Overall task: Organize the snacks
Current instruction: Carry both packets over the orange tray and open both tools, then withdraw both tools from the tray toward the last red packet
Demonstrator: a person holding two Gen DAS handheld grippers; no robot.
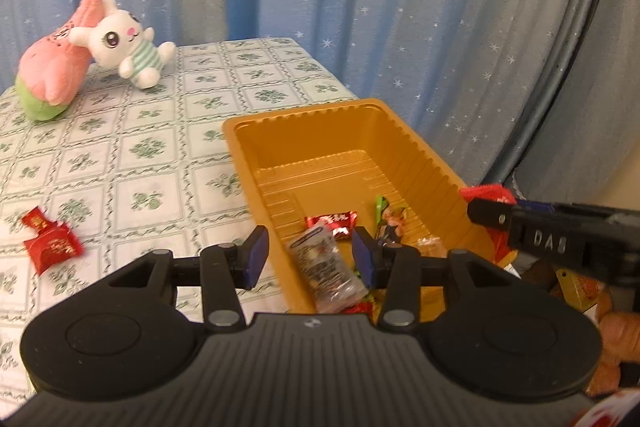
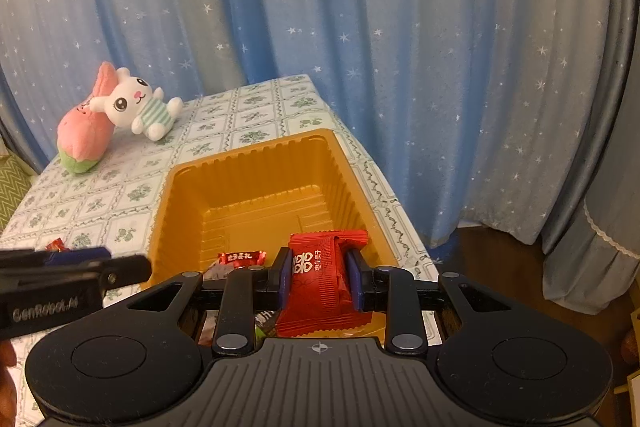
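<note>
Left wrist view: the left gripper [image 1: 310, 259] sits over the near end of the gold tray [image 1: 420, 147] with its jaws parted and a clear-wrapped snack [image 1: 326, 273] loose between them, blurred, probably dropping in. Two red packets [image 1: 50, 241] wait near the bench's left edge.

Right wrist view: the right gripper [image 2: 319, 277] has its jaws clamped on a red snack pack [image 2: 320, 291], crinkly foil with white characters, poised above the tray's near end for its drop.
</note>
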